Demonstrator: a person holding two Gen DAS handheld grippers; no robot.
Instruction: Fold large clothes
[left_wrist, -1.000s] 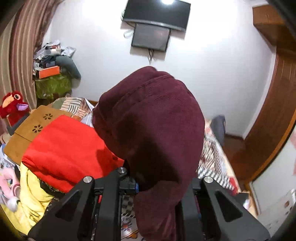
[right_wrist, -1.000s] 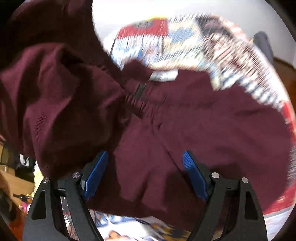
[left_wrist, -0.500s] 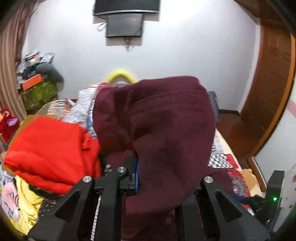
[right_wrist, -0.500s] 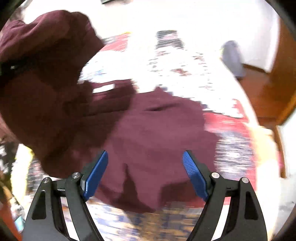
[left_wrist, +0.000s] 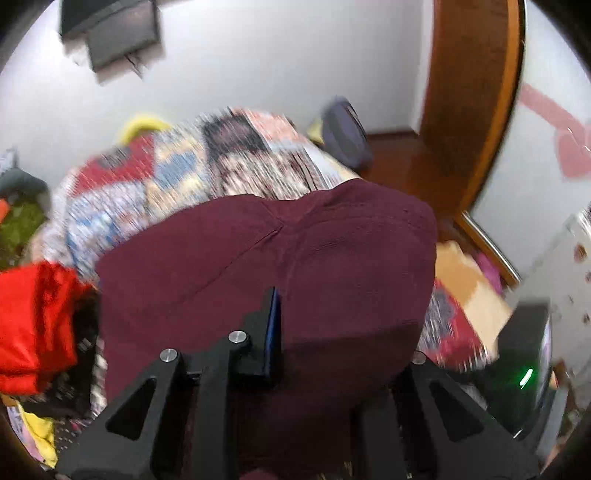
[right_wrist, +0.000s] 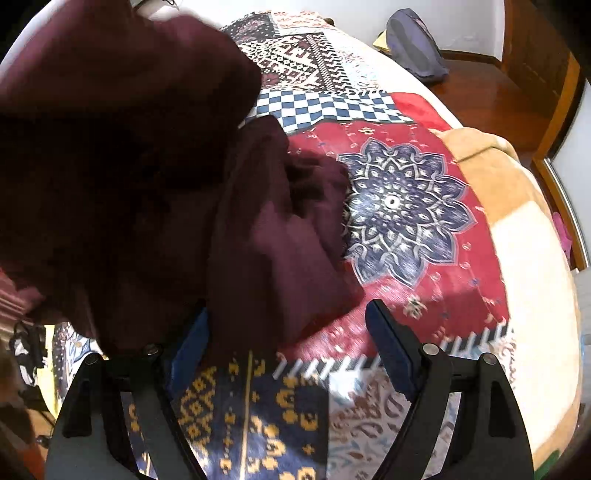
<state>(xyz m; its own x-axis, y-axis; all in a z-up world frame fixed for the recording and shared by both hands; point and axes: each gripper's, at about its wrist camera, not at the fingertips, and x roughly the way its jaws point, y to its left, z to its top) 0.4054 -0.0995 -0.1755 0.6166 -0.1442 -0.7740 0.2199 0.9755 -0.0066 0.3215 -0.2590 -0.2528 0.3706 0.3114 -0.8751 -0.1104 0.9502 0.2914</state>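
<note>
Patchwork bedspread (right_wrist: 399, 206) underneath everything, red, navy and checked panels. Maroon garment (left_wrist: 295, 266) bunched and lifted, draped over the left gripper (left_wrist: 295, 332) and hanging down onto the bedspread; clamped tight in those nearly closed jaws, only one blue pad edge showing. Right gripper (right_wrist: 288, 343) spread wide, gripping nothing, a loose fold of the garment (right_wrist: 258, 240) brushing its left pad.

Likely trouble: with one pinch carrying a heavy bunch, fabric could slide out or land crumpled rather than flat, spoiling the fold; loose folds could also snag on the open right fingers.

Left wrist view alone: red clothing (left_wrist: 33, 317) piled at the left, dark screens (left_wrist: 110, 33) on the wall, wooden door frame (left_wrist: 476, 103). Right wrist view alone: garment's lower end resting on the bedspread, plus bare space beside it for laying out.
</note>
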